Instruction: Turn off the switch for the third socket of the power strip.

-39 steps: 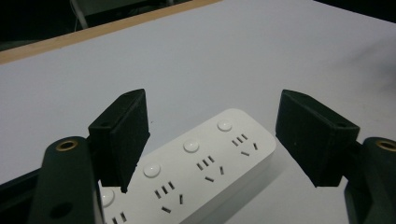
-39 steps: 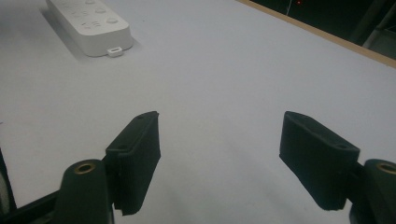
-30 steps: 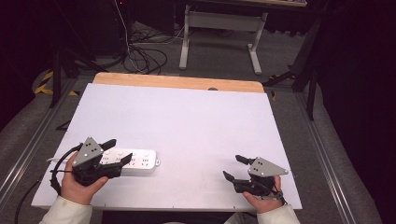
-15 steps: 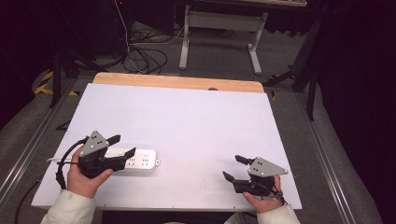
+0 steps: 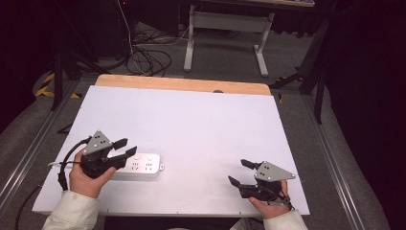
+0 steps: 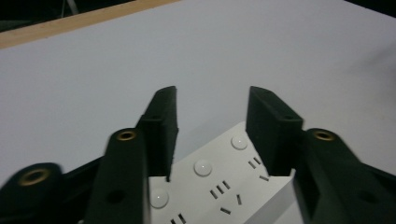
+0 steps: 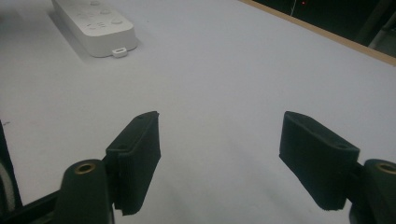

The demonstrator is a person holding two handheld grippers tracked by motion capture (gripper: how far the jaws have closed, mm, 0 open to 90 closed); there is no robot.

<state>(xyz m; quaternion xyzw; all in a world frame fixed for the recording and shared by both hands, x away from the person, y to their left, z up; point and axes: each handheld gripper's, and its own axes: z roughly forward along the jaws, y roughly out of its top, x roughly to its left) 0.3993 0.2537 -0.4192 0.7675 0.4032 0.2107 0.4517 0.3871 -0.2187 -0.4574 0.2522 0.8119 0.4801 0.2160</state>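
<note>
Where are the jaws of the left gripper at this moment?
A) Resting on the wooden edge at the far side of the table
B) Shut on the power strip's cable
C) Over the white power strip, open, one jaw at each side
C: in the left gripper view the left gripper stands open above the power strip, with the strip's sockets and round buttons visible between the jaws.

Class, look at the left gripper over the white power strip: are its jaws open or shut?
Open. The left gripper has a clear gap between its jaws, and the power strip shows through it, not clamped.
</note>
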